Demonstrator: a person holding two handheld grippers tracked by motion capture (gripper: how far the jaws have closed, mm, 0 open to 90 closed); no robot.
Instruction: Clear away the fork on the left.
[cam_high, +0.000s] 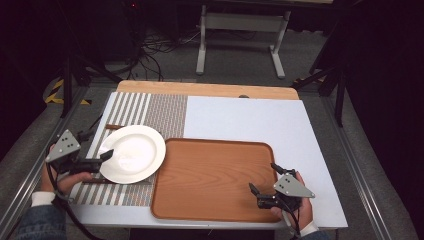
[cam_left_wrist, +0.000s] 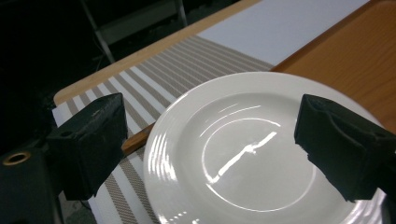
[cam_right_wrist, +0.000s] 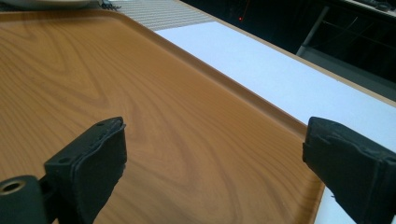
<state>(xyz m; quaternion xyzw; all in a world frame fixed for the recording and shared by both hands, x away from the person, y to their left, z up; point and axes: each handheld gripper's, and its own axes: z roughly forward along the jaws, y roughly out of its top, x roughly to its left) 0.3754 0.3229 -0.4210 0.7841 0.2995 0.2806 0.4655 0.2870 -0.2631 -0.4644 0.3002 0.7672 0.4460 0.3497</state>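
Note:
A white plate (cam_high: 132, 152) lies on a striped placemat (cam_high: 165, 112) at the table's left. Its right rim sits next to a wooden tray (cam_high: 215, 175) with nothing on it. My left gripper (cam_high: 98, 147) is at the plate's left edge, open wide. In the left gripper view the plate (cam_left_wrist: 243, 154) lies under the gripper (cam_left_wrist: 210, 116), one jaw over the placemat (cam_left_wrist: 187, 60) and one over the plate. My right gripper (cam_high: 263, 177) is open over the tray's near right corner. In the right gripper view the gripper (cam_right_wrist: 215, 135) has nothing between its jaws above the tray (cam_right_wrist: 140, 84).
A brown wooden strip (cam_left_wrist: 135, 140) pokes out from under the plate's left rim. The white table top (cam_high: 250, 120) stretches behind and to the right of the tray. A wooden edge (cam_high: 205, 89) borders the far side. A grey stand (cam_high: 240, 30) and cables are on the floor beyond.

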